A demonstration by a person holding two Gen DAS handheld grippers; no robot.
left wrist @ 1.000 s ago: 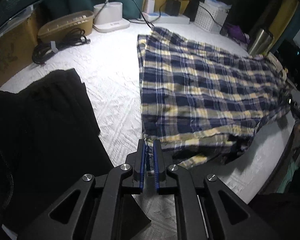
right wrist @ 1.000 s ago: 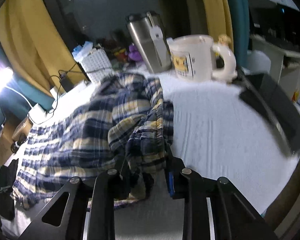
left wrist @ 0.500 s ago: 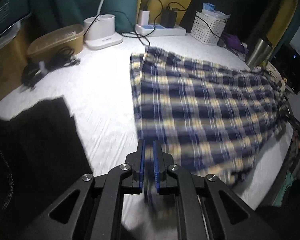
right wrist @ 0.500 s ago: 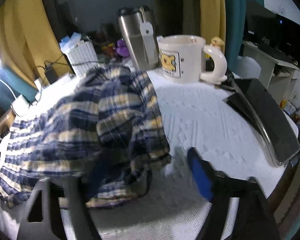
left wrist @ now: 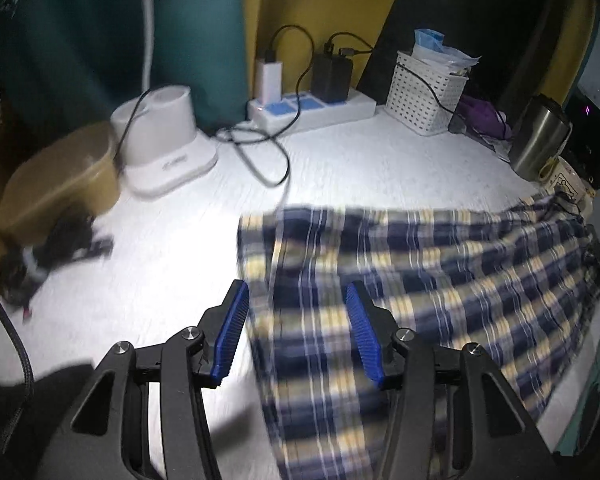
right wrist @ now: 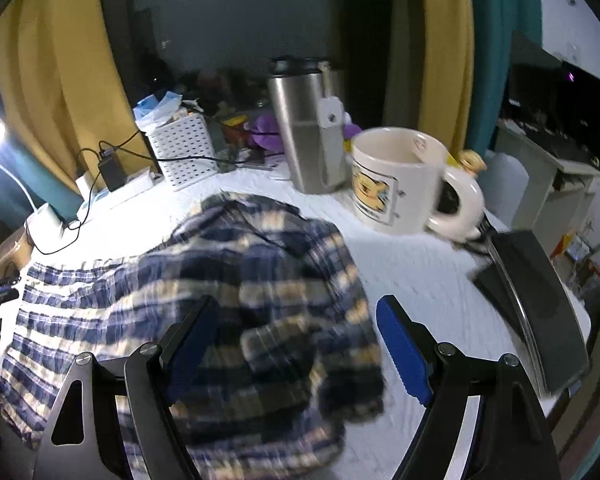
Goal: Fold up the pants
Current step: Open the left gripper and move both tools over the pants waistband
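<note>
Since the plaid pants (left wrist: 420,280) are limp and light, hems should be pinched; left hand-held gripper (left wrist: 296,332) has just been opening, right hand-held gripper (right wrist: 292,356) gapes, both empty.

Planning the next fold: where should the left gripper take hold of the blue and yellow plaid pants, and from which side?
Probably the flat left end edge of the blue and yellow plaid pants, approached from above. That edge lies straight on the white textured tabletop, just ahead of the open left gripper, while the other end is bunched.
</note>
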